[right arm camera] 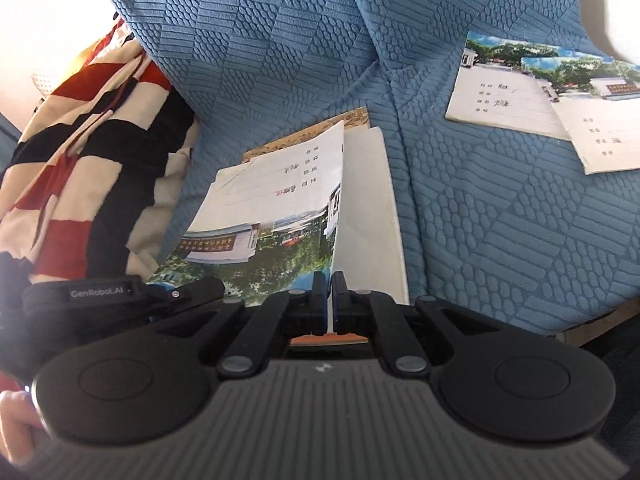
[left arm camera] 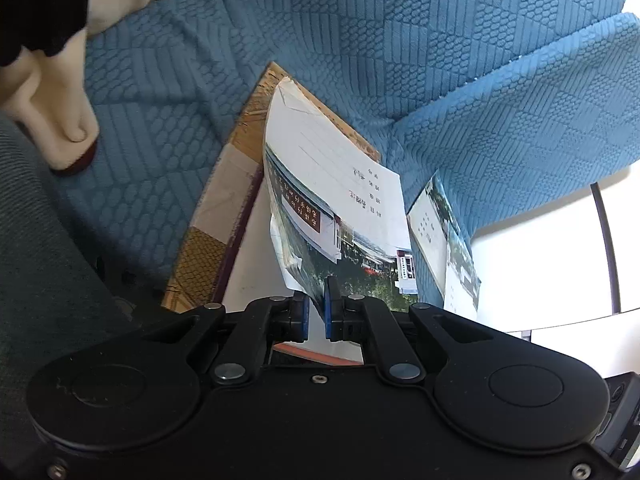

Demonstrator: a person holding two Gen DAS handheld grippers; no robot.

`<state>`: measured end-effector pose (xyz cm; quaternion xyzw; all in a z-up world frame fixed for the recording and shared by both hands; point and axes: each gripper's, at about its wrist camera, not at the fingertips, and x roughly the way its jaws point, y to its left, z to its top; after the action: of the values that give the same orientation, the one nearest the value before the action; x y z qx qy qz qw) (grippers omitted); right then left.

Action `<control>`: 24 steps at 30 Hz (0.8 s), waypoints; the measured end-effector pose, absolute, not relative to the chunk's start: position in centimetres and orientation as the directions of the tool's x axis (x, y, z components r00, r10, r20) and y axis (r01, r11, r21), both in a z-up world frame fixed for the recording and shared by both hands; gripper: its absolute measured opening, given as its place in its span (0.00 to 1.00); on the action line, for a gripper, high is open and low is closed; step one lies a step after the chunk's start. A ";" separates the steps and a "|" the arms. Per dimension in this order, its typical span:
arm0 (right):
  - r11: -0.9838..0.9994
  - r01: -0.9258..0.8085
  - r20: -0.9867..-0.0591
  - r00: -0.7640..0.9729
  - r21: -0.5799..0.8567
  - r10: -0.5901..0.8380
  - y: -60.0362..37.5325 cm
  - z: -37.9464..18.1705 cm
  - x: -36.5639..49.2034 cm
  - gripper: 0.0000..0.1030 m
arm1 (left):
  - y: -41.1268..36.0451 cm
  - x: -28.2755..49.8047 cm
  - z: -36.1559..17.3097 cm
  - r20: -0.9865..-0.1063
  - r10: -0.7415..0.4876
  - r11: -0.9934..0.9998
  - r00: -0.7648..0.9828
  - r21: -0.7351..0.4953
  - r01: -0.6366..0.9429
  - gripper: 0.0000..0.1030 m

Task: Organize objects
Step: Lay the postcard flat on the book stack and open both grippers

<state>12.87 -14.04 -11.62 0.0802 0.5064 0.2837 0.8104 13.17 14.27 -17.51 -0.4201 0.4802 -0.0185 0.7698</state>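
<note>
A thin exercise book [left arm camera: 336,184] with a photo cover and handwritten lines hangs between both grippers, its cover bowed. My left gripper [left arm camera: 316,300] is shut on its near lower edge. In the right wrist view the same exercise book [right arm camera: 272,208] is pinched edge-on by my right gripper [right arm camera: 331,284]. The left gripper's black body [right arm camera: 100,292] shows at the book's left corner. Under the book lie a white book [right arm camera: 368,208] and a brown patterned book [left arm camera: 248,128], stacked on the blue sofa seat [right arm camera: 500,220].
Two more photo-cover exercise books [right arm camera: 504,92] [right arm camera: 600,120] lie overlapped on the seat at the far right. A red, black and cream striped garment [right arm camera: 80,140] is heaped at the left. The sofa back [left arm camera: 400,40] rises behind. A hand [right arm camera: 16,420] grips the right handle.
</note>
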 end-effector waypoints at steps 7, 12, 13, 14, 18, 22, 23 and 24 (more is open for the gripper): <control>0.836 -0.339 -0.795 0.295 0.431 0.529 -14.8 -13.2 13.5 0.05 | 13.7 13.8 -18.3 -0.760 -0.422 0.672 0.495 -0.629 -0.392 0.07; 0.839 -0.328 -0.805 0.278 0.434 0.525 -15.1 -13.9 13.6 0.05 | 13.0 13.8 -18.3 -0.779 -0.415 0.699 0.470 -0.604 -0.383 0.07; 0.839 -0.329 -0.805 0.276 0.434 0.525 -15.2 -13.9 13.6 0.05 | 12.9 13.7 -18.2 -0.781 -0.414 0.703 0.468 -0.601 -0.381 0.07; 0.839 -0.329 -0.806 0.275 0.434 0.525 -15.3 -13.9 13.6 0.06 | 12.8 13.7 -18.0 -0.783 -0.414 0.706 0.465 -0.599 -0.379 0.08; 0.852 -0.296 -0.815 0.277 0.431 0.509 -15.7 -13.8 13.8 0.08 | 12.7 13.8 -17.8 -0.794 -0.414 0.721 0.446 -0.585 -0.372 0.18; 0.860 -0.257 -0.823 0.268 0.440 0.501 -16.5 -13.7 14.0 0.14 | 12.6 13.4 -17.1 -0.799 -0.404 0.735 0.445 -0.573 -0.362 0.49; 0.864 -0.254 -0.826 0.271 0.434 0.495 -16.7 -13.6 13.9 0.22 | 12.5 13.3 -16.8 -0.803 -0.397 0.742 0.444 -0.566 -0.360 0.53; 0.866 -0.252 -0.825 0.278 0.432 0.492 -16.9 -13.5 13.8 0.27 | 12.3 13.2 -16.6 -0.809 -0.390 0.751 0.441 -0.556 -0.356 0.56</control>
<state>13.80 -16.91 -13.49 0.1084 0.5532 0.2349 0.7919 13.16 12.34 -16.57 -0.3528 0.5288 -0.0108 0.7719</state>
